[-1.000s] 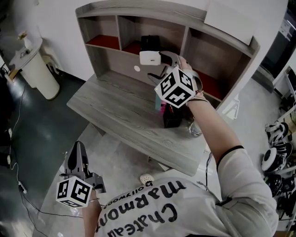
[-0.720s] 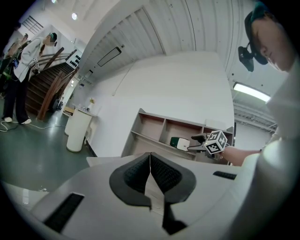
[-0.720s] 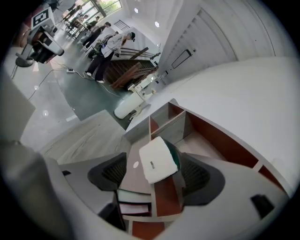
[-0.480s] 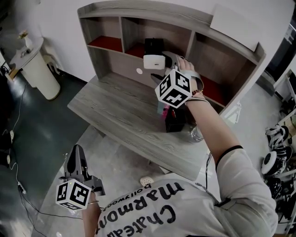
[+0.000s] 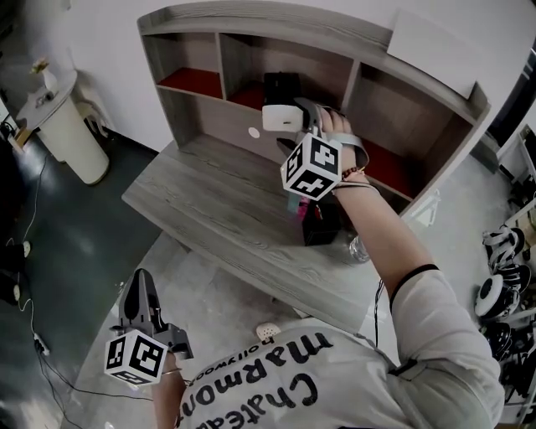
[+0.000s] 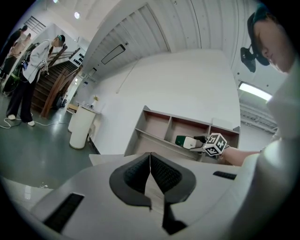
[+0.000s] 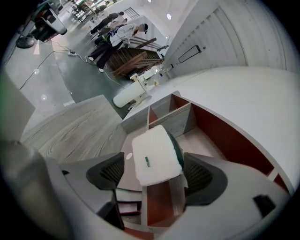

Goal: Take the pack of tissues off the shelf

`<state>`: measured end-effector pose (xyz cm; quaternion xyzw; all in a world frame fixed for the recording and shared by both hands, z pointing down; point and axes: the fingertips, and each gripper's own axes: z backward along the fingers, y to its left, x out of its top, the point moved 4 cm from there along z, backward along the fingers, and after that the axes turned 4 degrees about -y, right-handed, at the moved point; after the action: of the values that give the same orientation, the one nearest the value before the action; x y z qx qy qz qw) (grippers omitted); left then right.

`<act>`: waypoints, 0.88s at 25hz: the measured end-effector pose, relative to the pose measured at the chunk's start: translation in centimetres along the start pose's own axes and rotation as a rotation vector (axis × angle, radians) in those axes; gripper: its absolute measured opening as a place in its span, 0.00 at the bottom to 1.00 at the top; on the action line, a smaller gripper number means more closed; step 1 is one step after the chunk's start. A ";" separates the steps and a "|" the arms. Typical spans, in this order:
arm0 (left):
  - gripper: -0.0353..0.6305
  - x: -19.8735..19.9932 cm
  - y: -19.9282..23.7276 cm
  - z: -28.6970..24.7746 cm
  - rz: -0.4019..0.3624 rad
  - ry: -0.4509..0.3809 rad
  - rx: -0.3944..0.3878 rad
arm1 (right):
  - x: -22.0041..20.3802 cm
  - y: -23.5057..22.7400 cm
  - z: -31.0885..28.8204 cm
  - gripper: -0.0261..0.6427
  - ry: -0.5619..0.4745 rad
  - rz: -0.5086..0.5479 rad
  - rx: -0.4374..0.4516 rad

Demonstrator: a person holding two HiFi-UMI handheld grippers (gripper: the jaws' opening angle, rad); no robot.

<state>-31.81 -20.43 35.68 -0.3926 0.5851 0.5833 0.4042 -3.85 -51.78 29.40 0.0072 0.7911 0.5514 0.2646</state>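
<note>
A grey bench carries a shelf of open compartments along its far edge. The right hand-held gripper, jaws wide and just opened further, flanks the white pack of tissues at the middle compartment's front without pressing it. The left hand-held gripper hangs near left, jaws together, empty.

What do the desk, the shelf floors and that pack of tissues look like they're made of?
The desk looks like grey wood-grain board, probably matt laminate, given its streaky printed grain. The shelf floors have a smooth red lining; the material is unclear. The pack of tissues seems wrapped in soft white plastic, judging by its rounded, puffy edges.
</note>
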 end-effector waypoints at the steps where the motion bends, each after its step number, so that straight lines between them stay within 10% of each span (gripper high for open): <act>1: 0.08 -0.1 0.0 -0.1 0.000 0.003 -0.001 | -0.1 0.0 -0.2 0.61 0.003 0.009 -0.009; 22: 0.08 -1.1 0.6 -2.1 0.021 0.023 -0.012 | -1.4 0.1 -1.9 0.62 0.016 0.107 -0.093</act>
<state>-32.03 -22.49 36.89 -0.3955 0.5904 0.5864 0.3888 -3.47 -53.77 30.55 0.0328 0.7652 0.6009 0.2286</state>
